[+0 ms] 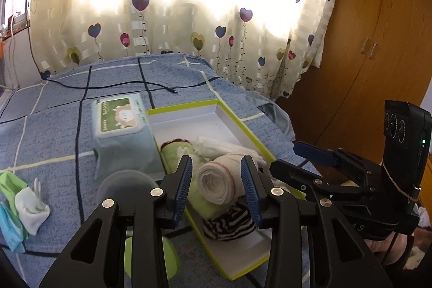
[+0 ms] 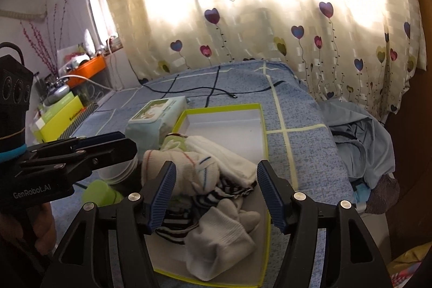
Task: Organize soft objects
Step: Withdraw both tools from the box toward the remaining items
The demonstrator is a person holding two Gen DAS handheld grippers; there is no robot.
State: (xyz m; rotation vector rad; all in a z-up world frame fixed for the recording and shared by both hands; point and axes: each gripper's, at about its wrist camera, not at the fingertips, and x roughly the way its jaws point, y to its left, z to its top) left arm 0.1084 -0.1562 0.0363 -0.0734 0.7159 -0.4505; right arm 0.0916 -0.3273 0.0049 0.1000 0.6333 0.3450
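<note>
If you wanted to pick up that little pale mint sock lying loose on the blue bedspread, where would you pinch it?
Probably across the middle of the pale mint sock, coming straight down from above. It lies flat and limp on the blue checked bedspread, so there is no edge to slide under. The left gripper is open and sits nearest.

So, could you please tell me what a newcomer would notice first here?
Probably the lime-edged box on the blue checked bedspread, holding rolled soft items, with a white roll between the left gripper's open fingers. Behind, a sunlit curtain with hearts glows brightly.
</note>
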